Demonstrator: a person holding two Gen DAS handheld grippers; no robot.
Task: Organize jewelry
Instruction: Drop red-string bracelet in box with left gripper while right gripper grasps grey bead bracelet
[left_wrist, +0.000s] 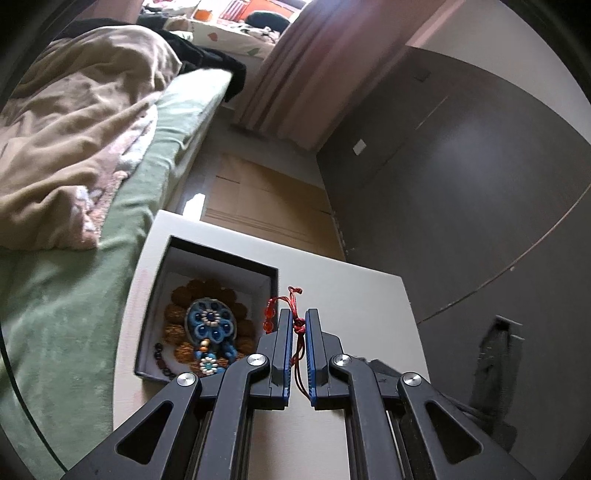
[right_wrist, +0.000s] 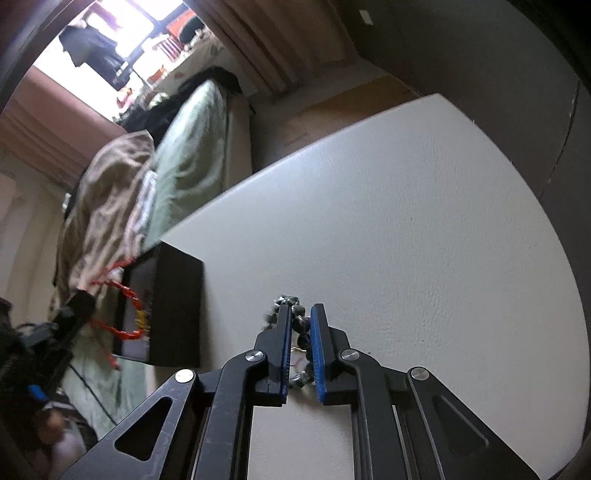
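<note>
My left gripper (left_wrist: 299, 314) is shut on a red cord bracelet (left_wrist: 295, 325) with red beads, held above the white table (left_wrist: 351, 295) just right of the open jewelry box (left_wrist: 221, 258). The box holds a blue flower pendant (left_wrist: 210, 323), brown round pieces and dark beads. My right gripper (right_wrist: 300, 310) is shut on a dark bead bracelet (right_wrist: 299, 325) just over the white table (right_wrist: 406, 240). In the right wrist view the box's black wall (right_wrist: 177, 306) stands to the left, with the red bracelet (right_wrist: 129, 295) hanging beside it from the left gripper.
A bed with green sheet (left_wrist: 74, 295) and a beige blanket (left_wrist: 74, 129) lies left of the table. Flat cardboard (left_wrist: 266, 199) lies on the floor beyond. A dark wardrobe (left_wrist: 461, 184) stands on the right, pink curtains (left_wrist: 295, 74) at the back.
</note>
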